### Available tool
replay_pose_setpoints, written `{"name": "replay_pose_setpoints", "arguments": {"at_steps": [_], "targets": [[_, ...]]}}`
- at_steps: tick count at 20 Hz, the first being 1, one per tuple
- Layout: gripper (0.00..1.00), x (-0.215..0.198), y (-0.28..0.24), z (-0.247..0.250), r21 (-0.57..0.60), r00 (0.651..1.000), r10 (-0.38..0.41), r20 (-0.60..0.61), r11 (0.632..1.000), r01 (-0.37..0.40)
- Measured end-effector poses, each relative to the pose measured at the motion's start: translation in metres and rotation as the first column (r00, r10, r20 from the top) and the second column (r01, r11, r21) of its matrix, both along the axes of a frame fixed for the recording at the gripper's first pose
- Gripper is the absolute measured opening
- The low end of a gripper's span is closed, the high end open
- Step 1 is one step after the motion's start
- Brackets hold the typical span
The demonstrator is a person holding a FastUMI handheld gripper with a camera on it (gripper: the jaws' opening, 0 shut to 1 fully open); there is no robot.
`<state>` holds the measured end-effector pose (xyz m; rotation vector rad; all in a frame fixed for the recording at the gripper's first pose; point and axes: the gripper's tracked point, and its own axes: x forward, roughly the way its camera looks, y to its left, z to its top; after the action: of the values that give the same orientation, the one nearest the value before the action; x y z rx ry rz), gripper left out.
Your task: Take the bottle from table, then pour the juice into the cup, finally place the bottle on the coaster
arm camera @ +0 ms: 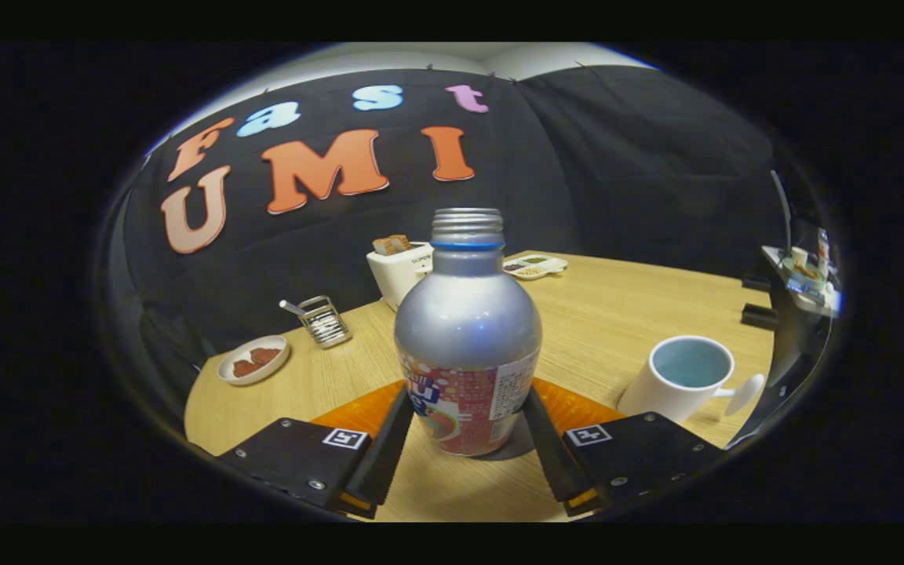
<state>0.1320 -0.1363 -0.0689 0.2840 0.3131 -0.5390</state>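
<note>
A pale wood-grain table (625,314) stands before black cloth walls. On it the silver metal bottle (468,345), uncapped with a threaded neck, stands upright between the gripper (468,428) fingers, both pressing its labelled base. An orange coaster (570,408) lies behind it; a white cup (683,377) stands nearby.

You are holding the gripper (468,431) with its fingers (389,447) flanking the uncapped silver bottle (468,345), seemingly touching its label; it is standing upright over the orange coaster (358,412) on the bench (617,314), the cup (683,377) waiting beside it.
</note>
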Motion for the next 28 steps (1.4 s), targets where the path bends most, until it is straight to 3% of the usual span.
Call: {"name": "replay_pose_setpoints", "arguments": {"at_steps": [6, 18, 20, 21, 23, 28], "targets": [[0.77, 0.008, -0.006, -0.017, -0.167, 0.997, -0.003, -0.074, 0.986, -0.009], [0.80, 0.006, -0.006, -0.035, -0.159, 0.996, -0.011, -0.091, 0.987, -0.004], [0.83, 0.005, -0.005, -0.036, -0.169, 0.995, -0.009, -0.097, 0.986, -0.007], [0.91, 0.004, -0.004, -0.037, -0.169, 0.995, -0.004, -0.099, 0.985, -0.013], [0.96, 0.003, -0.003, -0.038, -0.171, 0.995, 0.003, -0.099, 0.985, -0.020], [0.98, -0.016, 0.002, -0.038, -0.171, 0.996, 0.009, -0.092, 0.985, -0.025]]}}
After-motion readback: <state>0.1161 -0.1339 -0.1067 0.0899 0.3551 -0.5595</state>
